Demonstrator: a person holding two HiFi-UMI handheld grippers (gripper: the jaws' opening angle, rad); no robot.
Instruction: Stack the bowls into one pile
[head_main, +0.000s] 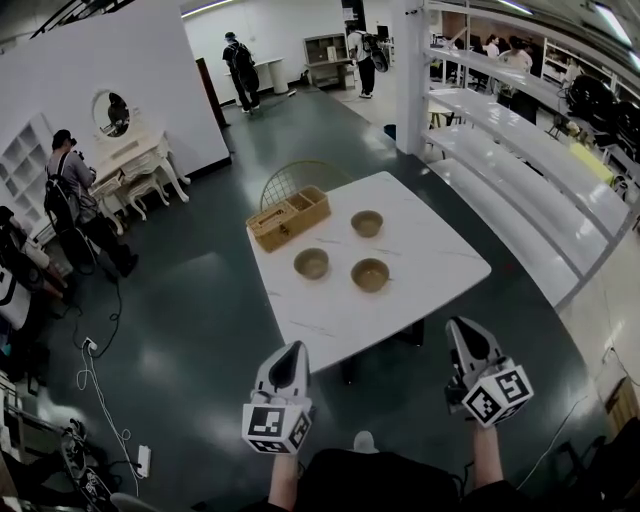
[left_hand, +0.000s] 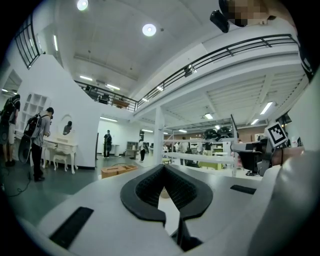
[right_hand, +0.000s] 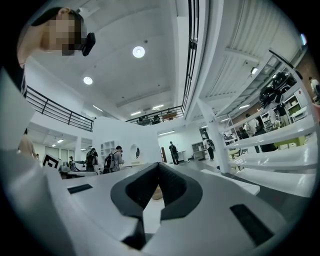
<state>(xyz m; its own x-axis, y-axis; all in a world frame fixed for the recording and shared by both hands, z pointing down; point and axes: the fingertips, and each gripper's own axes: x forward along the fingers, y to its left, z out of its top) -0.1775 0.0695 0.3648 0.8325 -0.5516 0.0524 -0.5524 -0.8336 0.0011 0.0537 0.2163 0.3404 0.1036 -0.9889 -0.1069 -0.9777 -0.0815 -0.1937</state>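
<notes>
Three tan bowls stand apart on the white table (head_main: 440, 255): a far bowl (head_main: 367, 222), a left bowl (head_main: 311, 263) and a near bowl (head_main: 370, 274). My left gripper (head_main: 296, 351) and right gripper (head_main: 459, 326) hover side by side short of the table's near edge, both pointing level toward it. Each has its jaws shut with nothing held. In the left gripper view the left gripper (left_hand: 163, 167) shows its tips meeting, and a tan bowl (left_hand: 164, 192) peeks through the gap behind them. The right gripper (right_hand: 159, 165) frames a bowl (right_hand: 156, 192) the same way.
A wooden compartment box (head_main: 288, 217) sits at the table's far left corner, with a round-backed chair (head_main: 300, 178) behind it. Long white benches (head_main: 520, 190) run along the right. People stand by a white dresser (head_main: 135, 165) at the left; cables (head_main: 95, 380) lie on the dark floor.
</notes>
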